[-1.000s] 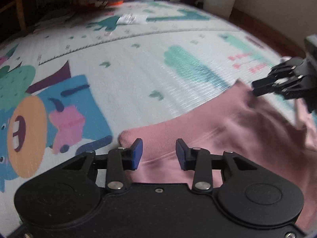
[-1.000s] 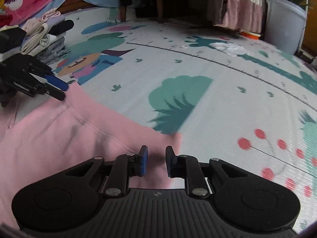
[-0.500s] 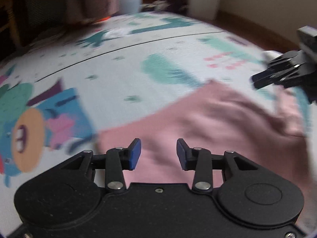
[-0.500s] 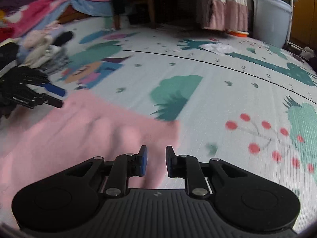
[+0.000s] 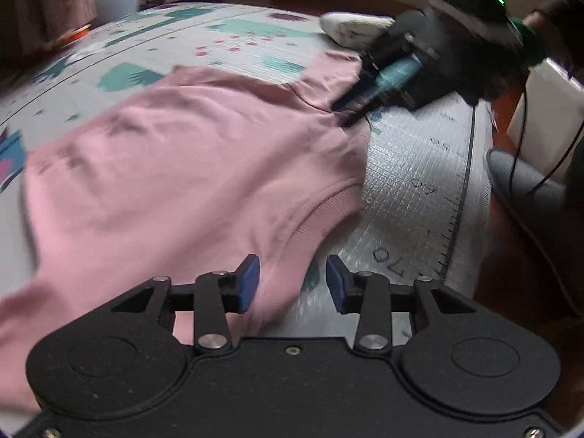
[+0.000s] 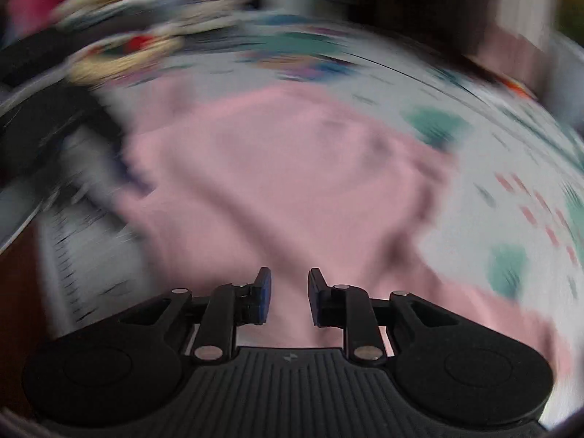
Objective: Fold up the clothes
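A pink shirt (image 5: 189,168) lies spread on the printed play mat (image 5: 412,168). My left gripper (image 5: 292,284) hovers open at the near edge, over the ribbed collar (image 5: 314,219). Fabric lies under its left pad and bare mat under its right pad. My right gripper (image 5: 352,111) reaches in from the upper right, its tips at the shirt's far edge by a sleeve seam. The right wrist view is badly blurred. There the right gripper (image 6: 286,299) has its jaws opening, with the pink shirt (image 6: 277,168) showing below the gap and nothing pinched.
The mat's ruler-marked edge (image 5: 463,189) runs close on the right, with wooden floor, a white box (image 5: 544,116) and a black cable (image 5: 518,153) beyond. A white object (image 5: 350,25) lies at the mat's far side. A blurred clothes pile (image 6: 120,43) sits upper left in the right wrist view.
Both grippers swept sideways across the shirt, from its hem side to the collar side by the mat's ruler edge. The right jaws have widened. The right wrist view has become blurred.
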`<state>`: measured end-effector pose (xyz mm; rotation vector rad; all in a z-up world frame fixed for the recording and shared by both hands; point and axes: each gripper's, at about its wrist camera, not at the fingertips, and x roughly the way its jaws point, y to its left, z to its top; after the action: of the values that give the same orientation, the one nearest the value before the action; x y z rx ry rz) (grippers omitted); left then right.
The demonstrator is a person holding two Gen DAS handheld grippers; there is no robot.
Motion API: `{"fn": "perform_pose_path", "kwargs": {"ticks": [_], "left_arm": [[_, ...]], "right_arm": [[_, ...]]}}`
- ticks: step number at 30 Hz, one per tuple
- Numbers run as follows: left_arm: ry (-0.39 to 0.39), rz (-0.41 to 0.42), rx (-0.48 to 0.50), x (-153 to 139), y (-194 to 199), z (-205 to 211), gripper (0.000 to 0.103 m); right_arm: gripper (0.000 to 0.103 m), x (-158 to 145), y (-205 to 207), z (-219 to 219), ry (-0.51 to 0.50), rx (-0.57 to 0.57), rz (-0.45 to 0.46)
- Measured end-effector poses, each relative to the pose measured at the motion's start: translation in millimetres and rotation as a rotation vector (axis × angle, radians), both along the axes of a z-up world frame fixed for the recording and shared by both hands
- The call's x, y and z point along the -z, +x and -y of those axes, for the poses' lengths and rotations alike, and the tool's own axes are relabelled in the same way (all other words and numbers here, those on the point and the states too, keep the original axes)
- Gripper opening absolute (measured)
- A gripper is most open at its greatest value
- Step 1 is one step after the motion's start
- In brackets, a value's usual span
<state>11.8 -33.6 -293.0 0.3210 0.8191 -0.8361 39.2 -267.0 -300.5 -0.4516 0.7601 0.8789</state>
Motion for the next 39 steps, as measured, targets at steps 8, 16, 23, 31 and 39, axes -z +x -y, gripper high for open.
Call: {"fn": "perform_pose_path", "kwargs": {"ticks": [8, 16, 23, 31, 39], "left_arm": [[0.235, 0.148, 0.232, 12.8, -12.6, 7.4, 0.029], [0.310, 0.192, 0.379, 13.5, -34.3, 1.1, 0.011], [0.086, 0.025, 0.062, -20.3, 16.6, -28.9, 0.045], [0.161, 0.066, -0.149, 0.4, 29.0, -58.0, 0.046], [0.226, 0.159, -0.657, 0.5, 98.9, -182.8, 0.044]], "right_arm": [[0.030, 20.0, -23.6, -60.6, -0.131, -0.284, 0.030], [0.030, 11.0, -29.8, -59.2, -0.169, -0.386, -0.102], [0.044, -13.4, -23.5, -60.1, -0.011, -0.286, -0.076], [0.052, 25.3, -4.7, -79.2, -0.081, -0.195, -0.108], [0.051, 26.2, 32.2, -64.5, -0.032, -0.040, -0.101]]}}
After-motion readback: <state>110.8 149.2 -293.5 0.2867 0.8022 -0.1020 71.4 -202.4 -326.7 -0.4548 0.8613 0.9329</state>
